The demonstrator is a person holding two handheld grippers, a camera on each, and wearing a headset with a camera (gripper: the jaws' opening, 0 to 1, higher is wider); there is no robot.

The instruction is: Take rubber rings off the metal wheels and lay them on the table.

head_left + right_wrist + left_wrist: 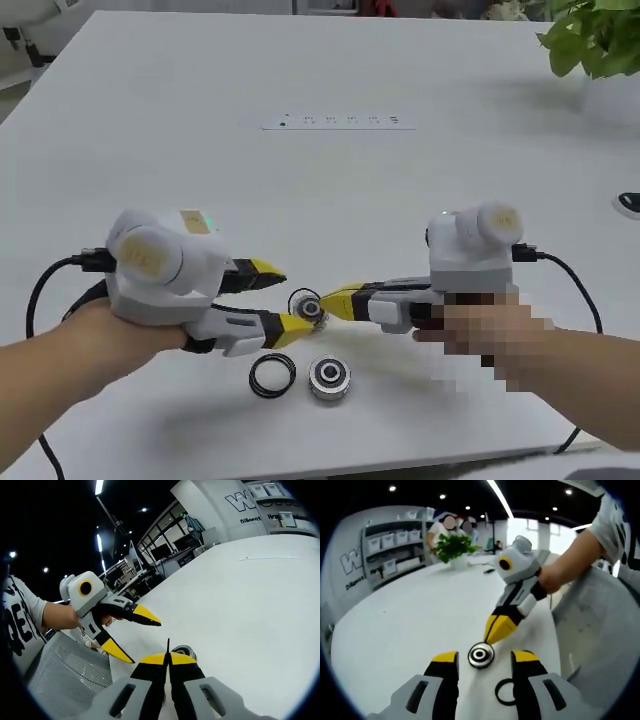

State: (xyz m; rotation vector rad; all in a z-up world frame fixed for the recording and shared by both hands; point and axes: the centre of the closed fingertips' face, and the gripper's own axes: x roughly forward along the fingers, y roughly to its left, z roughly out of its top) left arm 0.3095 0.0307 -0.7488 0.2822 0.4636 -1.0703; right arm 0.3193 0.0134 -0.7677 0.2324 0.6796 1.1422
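Observation:
A small metal wheel (311, 310) with a black rubber ring (299, 299) partly pulled off it sits between the two grippers. My right gripper (335, 302) is shut, pinching that ring's edge (167, 645) just in front of the wheel (186, 652). My left gripper (285, 298) is open, and the wheel (481, 655) lies between its yellow tips without being clamped. In the left gripper view the right gripper (488, 640) comes down onto the wheel's top edge. The right gripper view has the left gripper (144, 642) at its left.
A loose black rubber ring (272, 375) and a bare metal wheel (329, 377) lie on the white table (330, 190) near its front edge. A white strip (338, 122) lies farther back, and a green plant (597, 35) stands at the far right corner.

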